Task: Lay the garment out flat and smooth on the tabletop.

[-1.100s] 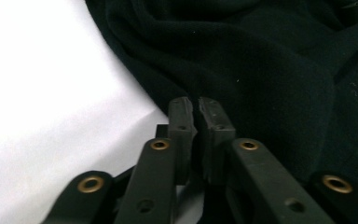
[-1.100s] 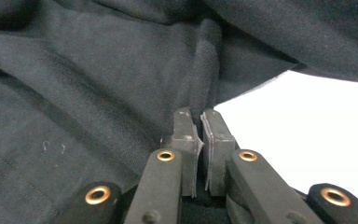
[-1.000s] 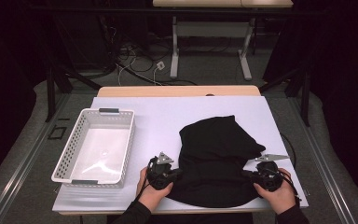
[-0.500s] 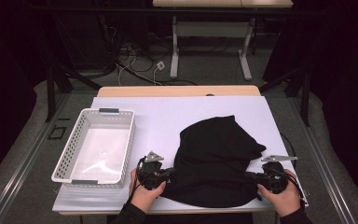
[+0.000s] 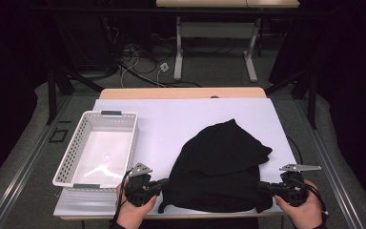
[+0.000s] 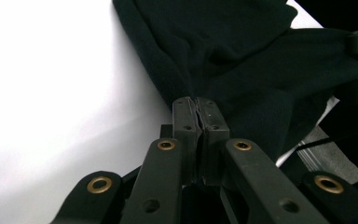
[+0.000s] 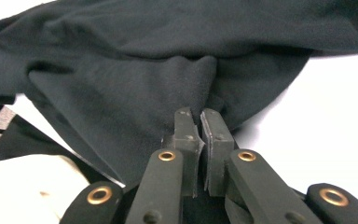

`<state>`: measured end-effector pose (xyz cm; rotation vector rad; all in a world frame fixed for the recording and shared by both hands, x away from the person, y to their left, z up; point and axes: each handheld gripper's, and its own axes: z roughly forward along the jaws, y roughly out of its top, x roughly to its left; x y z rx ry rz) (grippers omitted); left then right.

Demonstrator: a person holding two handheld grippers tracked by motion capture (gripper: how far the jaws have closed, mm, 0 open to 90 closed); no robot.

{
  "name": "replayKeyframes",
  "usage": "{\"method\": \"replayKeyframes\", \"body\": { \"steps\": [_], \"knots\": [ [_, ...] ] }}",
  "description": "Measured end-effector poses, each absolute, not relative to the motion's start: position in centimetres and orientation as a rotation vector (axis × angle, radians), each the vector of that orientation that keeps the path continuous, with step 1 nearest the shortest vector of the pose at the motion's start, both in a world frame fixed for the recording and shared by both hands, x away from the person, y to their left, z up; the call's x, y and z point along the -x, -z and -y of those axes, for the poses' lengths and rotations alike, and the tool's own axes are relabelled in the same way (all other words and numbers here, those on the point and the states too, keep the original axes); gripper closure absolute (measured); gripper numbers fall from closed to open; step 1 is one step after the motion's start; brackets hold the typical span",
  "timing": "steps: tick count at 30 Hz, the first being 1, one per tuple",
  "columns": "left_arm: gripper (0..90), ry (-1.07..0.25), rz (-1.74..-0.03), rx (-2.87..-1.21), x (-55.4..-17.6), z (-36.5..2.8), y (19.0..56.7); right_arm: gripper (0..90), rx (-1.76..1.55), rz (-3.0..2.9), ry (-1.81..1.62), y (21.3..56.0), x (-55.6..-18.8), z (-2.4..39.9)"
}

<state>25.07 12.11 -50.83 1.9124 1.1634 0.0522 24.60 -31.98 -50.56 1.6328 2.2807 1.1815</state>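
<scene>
A black fleece garment (image 5: 221, 164) lies bunched on the white table sheet (image 5: 171, 119), near the front edge. My left gripper (image 5: 164, 183) is shut on the garment's near left corner (image 6: 186, 88), its jaws pressed together on the fabric edge. My right gripper (image 5: 263, 187) is shut on the near right corner (image 7: 200, 100), with cloth pinched between the pads. Both held corners are lifted slightly off the sheet, and the cloth stretches between the two hands. A hand holds each gripper at the bottom of the high view.
A white perforated basket (image 5: 97, 148) stands empty on the left of the table, just beyond my left gripper. Bare white sheet lies behind and to the right of the garment. Beyond the table are a desk frame (image 5: 214, 43) and floor cables (image 5: 138, 62).
Both grippers have moved apart and risen a little, the left one leftward, the right one rightward. The garment's front edge is pulled wider and straighter between them.
</scene>
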Motion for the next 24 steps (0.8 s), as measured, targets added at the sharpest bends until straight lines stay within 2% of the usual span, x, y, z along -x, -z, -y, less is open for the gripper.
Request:
{"method": "replayKeyframes", "body": {
  "steps": [8, 16, 19, 24],
  "knots": [
    [87.9, -0.041, -1.215, -1.890, -22.0, -13.6, 50.4, 86.7, -1.640, -2.311, -1.178, 49.6, -22.7, 32.2],
    [88.0, -0.007, -1.176, -1.873, -19.4, -13.9, 49.8, 86.7, -1.636, -2.338, -1.134, 48.9, -20.0, 32.1],
    [87.4, -0.004, -1.171, -1.886, -19.5, -13.6, 50.1, 82.3, -1.623, -2.312, -1.154, 48.5, -19.5, 32.3],
    [71.4, 0.040, -1.193, -1.881, -21.2, -13.3, 51.0, 71.5, -1.636, -2.280, -1.157, 48.8, -20.1, 32.5]
  ]
}}
